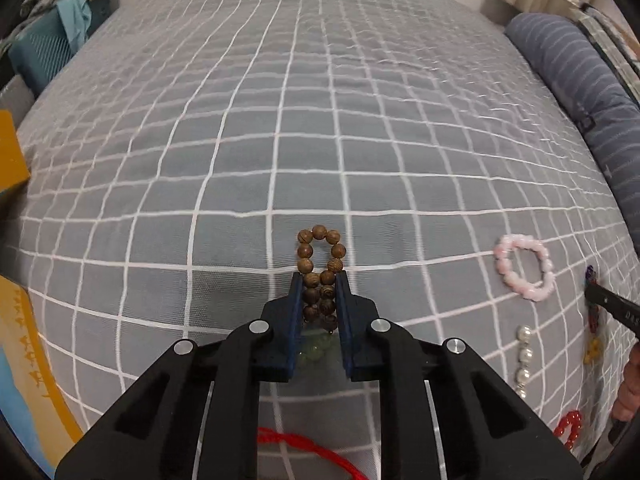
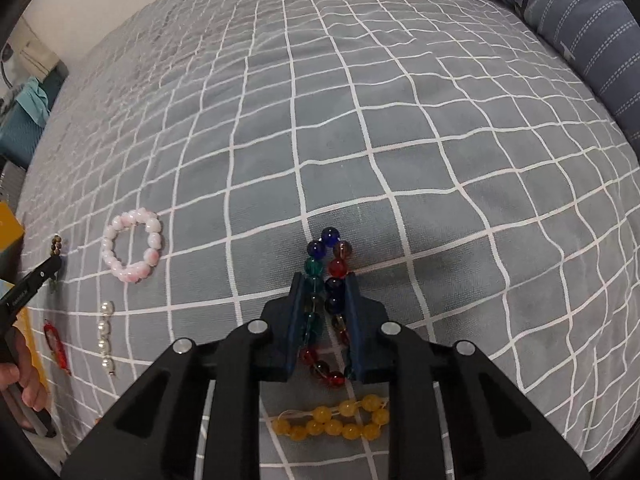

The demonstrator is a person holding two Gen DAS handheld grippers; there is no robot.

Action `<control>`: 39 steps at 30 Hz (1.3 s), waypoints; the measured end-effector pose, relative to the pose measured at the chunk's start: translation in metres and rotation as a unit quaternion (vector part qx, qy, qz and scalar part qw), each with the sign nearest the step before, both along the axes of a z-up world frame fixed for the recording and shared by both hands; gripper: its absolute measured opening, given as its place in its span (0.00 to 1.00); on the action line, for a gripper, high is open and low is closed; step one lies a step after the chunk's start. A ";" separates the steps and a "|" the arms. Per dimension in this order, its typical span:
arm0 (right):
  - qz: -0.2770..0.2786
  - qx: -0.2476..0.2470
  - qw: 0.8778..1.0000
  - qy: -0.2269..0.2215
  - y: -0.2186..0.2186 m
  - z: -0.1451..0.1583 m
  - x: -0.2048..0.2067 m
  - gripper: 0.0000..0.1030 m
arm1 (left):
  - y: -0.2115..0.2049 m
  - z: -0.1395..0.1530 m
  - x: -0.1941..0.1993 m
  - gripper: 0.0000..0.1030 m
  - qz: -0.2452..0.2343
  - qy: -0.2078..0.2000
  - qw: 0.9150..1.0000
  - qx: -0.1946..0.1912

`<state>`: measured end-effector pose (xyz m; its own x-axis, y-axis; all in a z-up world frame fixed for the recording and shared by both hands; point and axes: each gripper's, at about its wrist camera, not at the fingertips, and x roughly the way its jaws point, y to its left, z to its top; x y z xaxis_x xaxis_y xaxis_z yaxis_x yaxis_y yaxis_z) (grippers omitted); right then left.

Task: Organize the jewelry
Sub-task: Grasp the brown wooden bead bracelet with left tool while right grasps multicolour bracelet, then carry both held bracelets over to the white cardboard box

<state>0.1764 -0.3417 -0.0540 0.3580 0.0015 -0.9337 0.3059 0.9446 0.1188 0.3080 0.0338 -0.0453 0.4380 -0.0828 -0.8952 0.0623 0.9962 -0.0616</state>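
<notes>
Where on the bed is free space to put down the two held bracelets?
The checked cover is bare beyond the pink bracelet, up to the striped pillow. It is crowded near the grippers: pearls, red beads, a red cord and yellow beads.

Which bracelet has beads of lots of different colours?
The multicoloured bracelet squeezed in the right gripper: its glassy beads are blue, green, red and brown. The pink bracelet and yellow bracelet are each one colour.
</notes>
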 end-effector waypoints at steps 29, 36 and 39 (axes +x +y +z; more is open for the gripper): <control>0.049 -0.050 0.992 -0.108 0.053 0.076 -0.031 0.18 | 0.012 0.066 -0.072 0.15 0.011 -0.071 0.997 0.000; 0.071 -0.052 0.987 -0.134 0.082 0.100 -0.032 0.18 | 0.017 0.089 -0.094 0.15 0.010 -0.089 0.996 0.005; 0.083 -0.050 0.985 -0.142 0.098 0.109 -0.030 0.18 | 0.022 0.101 -0.104 0.15 0.013 -0.100 0.995 0.015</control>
<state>0.1466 -0.2439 0.0546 0.6079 -0.0057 -0.7940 0.1141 0.9902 0.0803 0.2042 0.0561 0.0559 0.6096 -0.0443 -0.7915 0.0452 0.9988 -0.0211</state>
